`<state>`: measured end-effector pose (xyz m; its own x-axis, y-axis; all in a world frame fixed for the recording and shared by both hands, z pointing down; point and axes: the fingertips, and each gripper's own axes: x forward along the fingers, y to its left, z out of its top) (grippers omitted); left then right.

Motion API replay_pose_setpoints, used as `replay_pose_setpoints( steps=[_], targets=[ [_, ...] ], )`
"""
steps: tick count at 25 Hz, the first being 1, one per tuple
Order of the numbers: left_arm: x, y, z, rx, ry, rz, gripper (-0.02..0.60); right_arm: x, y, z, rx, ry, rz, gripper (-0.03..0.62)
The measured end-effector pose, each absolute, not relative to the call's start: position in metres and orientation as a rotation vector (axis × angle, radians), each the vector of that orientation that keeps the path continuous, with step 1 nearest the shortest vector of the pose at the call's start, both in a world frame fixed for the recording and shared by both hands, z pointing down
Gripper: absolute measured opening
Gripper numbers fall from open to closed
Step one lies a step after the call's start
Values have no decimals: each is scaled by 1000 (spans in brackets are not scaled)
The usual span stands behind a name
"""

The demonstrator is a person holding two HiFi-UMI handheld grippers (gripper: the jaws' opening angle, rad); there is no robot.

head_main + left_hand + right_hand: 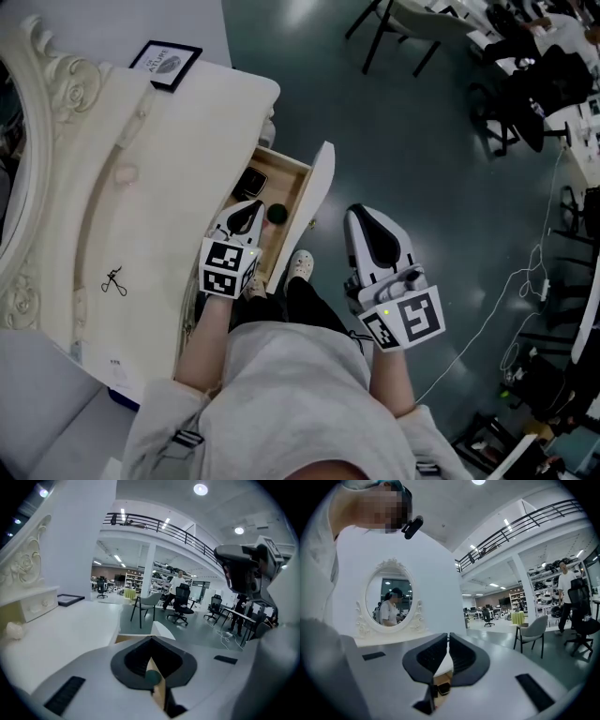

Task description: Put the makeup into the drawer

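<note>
A white vanity table (112, 187) fills the left of the head view, with an ornate mirror (19, 141) at its far left edge and a black picture frame (166, 64) lying at its far end; a small black scissor-shaped tool (114, 281) rests on the near part of the tabletop. The drawer (283, 160) stands pulled out to the right of the table, its white front panel at the right; inside it lie a dark compact (251, 181) towards the far left and a green round pot (277, 214) just nearer, the two close together but apart.

The left gripper (251, 206) (151, 641) hangs above the near part of the open drawer; its jaws are clenched together with nothing between them, and its own view shows the green pot lower down, past the closed tips. The right gripper (357, 210) (446, 637) is held to the right of the drawer front, well apart from the table; its jaws also stand closed on nothing, and the drawer's wooden inside with the dark compact shows beneath them. A light shoe (300, 264) shows on the floor between the two grippers.
</note>
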<state>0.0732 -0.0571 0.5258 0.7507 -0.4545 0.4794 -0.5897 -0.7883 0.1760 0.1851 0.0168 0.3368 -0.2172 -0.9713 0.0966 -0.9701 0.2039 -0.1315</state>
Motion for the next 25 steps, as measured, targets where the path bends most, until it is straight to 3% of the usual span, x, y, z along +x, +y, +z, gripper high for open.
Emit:
replay_pose_setpoints(
  steps=[25],
  targets=[
    [-19,-53,379,2726,-1186,241,14,114,-21,309,-1620,2624,-187,28]
  ],
)
